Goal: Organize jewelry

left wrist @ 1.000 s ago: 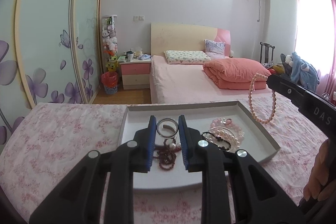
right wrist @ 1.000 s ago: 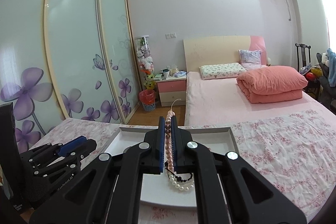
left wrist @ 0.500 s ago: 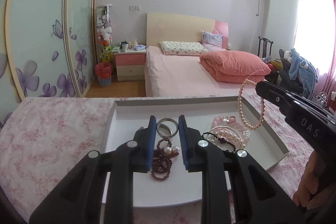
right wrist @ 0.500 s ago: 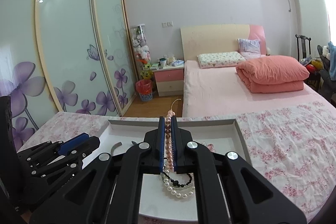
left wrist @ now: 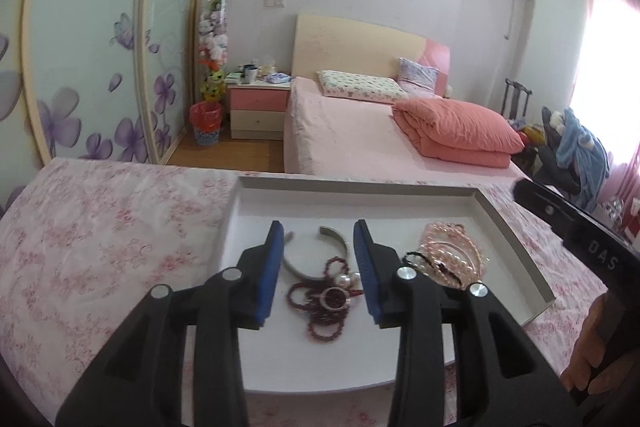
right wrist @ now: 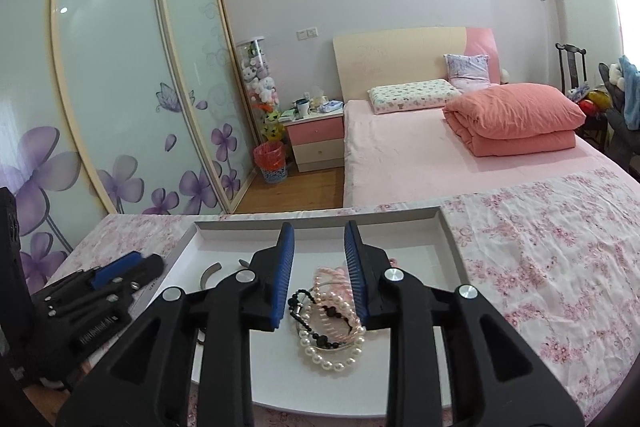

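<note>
A white tray with a grey rim (left wrist: 360,185) lies on the flowered cloth. In the left wrist view my left gripper (left wrist: 319,267) hangs just above it, jaws opening, with nothing pressed between the pads. Beyond them a silver bangle (left wrist: 334,237) lies flat beside dark red beads (left wrist: 326,311). In the right wrist view my right gripper (right wrist: 320,267) is also opening. Under it a pink pearl strand (right wrist: 340,281) rests loose on a pile with a white pearl necklace (right wrist: 332,361) and black beads (right wrist: 314,311).
The tray rim (right wrist: 320,217) rises around the jewelry. The left gripper (right wrist: 128,269) shows at the left of the right wrist view. A hand (left wrist: 592,359) holds the right tool. A bed (right wrist: 420,155) and wardrobe doors (right wrist: 112,87) stand beyond the table.
Both grippers sank toward the tray and opened. The right one let go of the pink pearl strand, which now lies on the pile. The silver bangle dropped flat out of the left jaws.
</note>
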The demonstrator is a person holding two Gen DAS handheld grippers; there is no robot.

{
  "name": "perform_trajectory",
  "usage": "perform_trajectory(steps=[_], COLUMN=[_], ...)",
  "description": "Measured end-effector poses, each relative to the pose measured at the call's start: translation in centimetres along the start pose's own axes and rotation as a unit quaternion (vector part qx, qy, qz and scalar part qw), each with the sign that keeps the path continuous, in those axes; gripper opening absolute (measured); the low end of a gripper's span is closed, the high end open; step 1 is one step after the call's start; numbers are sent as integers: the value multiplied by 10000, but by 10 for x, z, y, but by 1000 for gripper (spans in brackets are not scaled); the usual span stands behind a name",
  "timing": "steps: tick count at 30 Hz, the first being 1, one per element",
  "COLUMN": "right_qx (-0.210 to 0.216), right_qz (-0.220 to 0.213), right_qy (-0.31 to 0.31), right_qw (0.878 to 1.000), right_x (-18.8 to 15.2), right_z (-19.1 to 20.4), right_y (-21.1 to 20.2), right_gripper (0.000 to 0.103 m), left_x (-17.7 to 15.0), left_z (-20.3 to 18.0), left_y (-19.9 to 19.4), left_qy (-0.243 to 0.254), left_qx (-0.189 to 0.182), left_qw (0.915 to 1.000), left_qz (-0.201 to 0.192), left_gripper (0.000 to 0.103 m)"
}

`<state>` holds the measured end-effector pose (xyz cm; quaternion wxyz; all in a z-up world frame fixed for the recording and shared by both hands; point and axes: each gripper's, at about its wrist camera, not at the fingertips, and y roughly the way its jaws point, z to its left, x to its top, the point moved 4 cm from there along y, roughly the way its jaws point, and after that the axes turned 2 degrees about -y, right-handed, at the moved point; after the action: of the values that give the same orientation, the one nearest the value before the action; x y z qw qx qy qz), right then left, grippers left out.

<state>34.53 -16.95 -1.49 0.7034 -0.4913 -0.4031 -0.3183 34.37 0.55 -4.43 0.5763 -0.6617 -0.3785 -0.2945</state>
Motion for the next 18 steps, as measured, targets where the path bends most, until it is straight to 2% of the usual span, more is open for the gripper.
perform_trajectory(steps=[4,11,18], right_qx=[-36,-28,28], right_qz=[24,30,40], right_qy=[13,-98,-106], right_qw=[10000,9999,9999], right_x=[-1,-6,-19], right_z=[1,10,19], right_y=[-4,-23,-59], right_gripper=[28,48,68], left_x=[2,-5,-16], left_z=[11,14,16], left_y=[-9,-36,-76], left_qy=[-100,-122,-65], left_qx=[96,128,19], left_qw=[9999,9998,9999], left_qz=[-32,-75,-152], left_gripper=[43,53,73])
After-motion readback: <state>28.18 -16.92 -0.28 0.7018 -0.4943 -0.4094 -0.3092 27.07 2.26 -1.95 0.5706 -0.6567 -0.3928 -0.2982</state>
